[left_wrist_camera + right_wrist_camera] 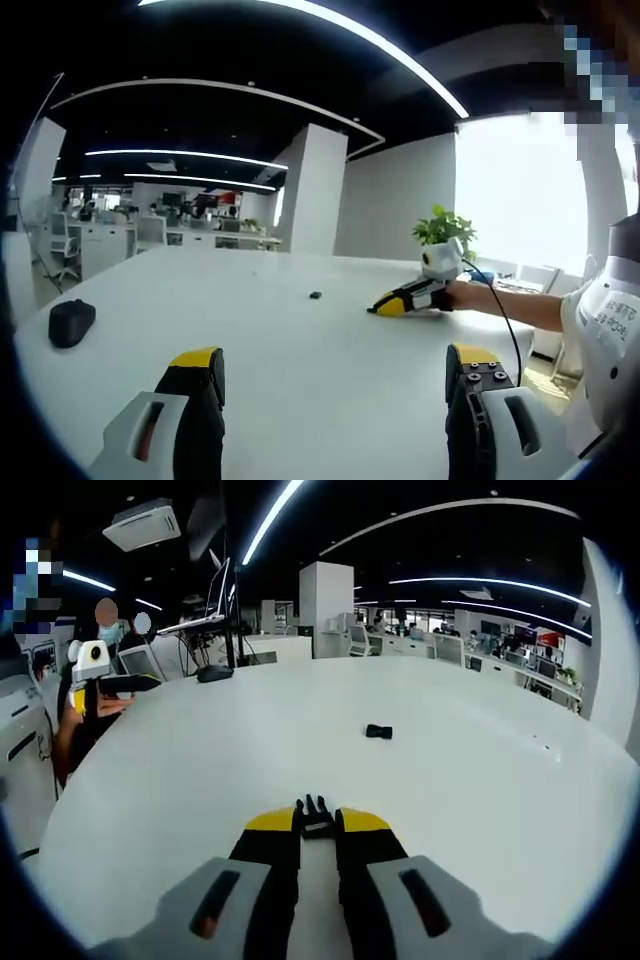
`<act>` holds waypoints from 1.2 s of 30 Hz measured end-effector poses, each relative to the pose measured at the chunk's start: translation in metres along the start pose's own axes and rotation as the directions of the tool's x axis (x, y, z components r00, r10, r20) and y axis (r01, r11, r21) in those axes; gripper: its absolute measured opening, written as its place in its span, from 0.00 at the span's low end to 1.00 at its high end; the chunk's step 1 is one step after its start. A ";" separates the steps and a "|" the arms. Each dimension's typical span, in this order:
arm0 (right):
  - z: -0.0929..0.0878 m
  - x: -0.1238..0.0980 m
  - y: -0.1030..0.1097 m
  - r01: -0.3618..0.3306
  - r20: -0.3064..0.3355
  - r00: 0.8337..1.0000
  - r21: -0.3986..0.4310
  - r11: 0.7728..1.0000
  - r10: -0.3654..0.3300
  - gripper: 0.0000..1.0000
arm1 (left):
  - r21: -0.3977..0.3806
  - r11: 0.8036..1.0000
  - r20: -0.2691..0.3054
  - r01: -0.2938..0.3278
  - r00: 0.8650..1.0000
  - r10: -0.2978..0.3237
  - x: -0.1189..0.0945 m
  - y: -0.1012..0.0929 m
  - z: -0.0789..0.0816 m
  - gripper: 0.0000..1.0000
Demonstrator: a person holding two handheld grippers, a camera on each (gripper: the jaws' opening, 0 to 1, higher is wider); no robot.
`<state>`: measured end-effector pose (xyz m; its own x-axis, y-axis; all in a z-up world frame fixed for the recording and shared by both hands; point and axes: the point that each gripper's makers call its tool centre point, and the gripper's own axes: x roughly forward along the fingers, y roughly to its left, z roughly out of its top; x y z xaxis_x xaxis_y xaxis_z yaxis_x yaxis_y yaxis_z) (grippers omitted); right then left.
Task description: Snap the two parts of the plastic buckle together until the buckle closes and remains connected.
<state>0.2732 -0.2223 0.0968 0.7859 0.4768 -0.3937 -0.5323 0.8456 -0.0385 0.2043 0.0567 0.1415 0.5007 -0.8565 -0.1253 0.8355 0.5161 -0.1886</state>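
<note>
The big white table carries everything, and it is the largest thing here. On it, in the right gripper view, one buckle part lies alone near the middle, well apart from both tools. In the left gripper view the same small dark piece sits far ahead on the table top.

The right gripper has its jaws closed on the other buckle part, a small black piece with prongs that stick out forward between the yellow tips. In the left gripper view this right gripper rests low on the table, at the end of a person's arm.

The left gripper has its jaws spread wide, with nothing between them, above the table. A black mouse-like object lies near the table's edge.

I judge the task is at an early stage: one half is picked up, the second half is not yet grasped, and the two halves are not joined. What is left is to take the loose half, line it up with the prongs, and press until it clicks.
</note>
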 end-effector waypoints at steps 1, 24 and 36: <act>0.000 0.000 0.000 0.000 0.002 1.000 0.002 1.000 0.000 0.12 | 0.002 1.000 -0.002 0.002 1.000 -0.002 0.000 0.000 0.000 0.93; 0.018 -0.008 0.013 0.012 0.042 0.999 0.050 0.999 -0.014 0.12 | 0.042 0.999 0.009 0.001 1.000 -0.001 0.008 0.007 0.021 0.92; 0.036 -0.019 0.023 0.013 0.078 0.997 0.075 0.997 -0.018 0.12 | 0.041 0.999 0.037 -0.006 0.999 0.005 0.026 0.021 0.044 0.92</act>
<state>0.2573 -0.2038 0.1369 0.8177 0.4784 -0.3200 -0.4973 0.8672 0.0257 0.2449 0.0451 0.1771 0.5125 -0.8540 -0.0898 0.8411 0.5204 -0.1478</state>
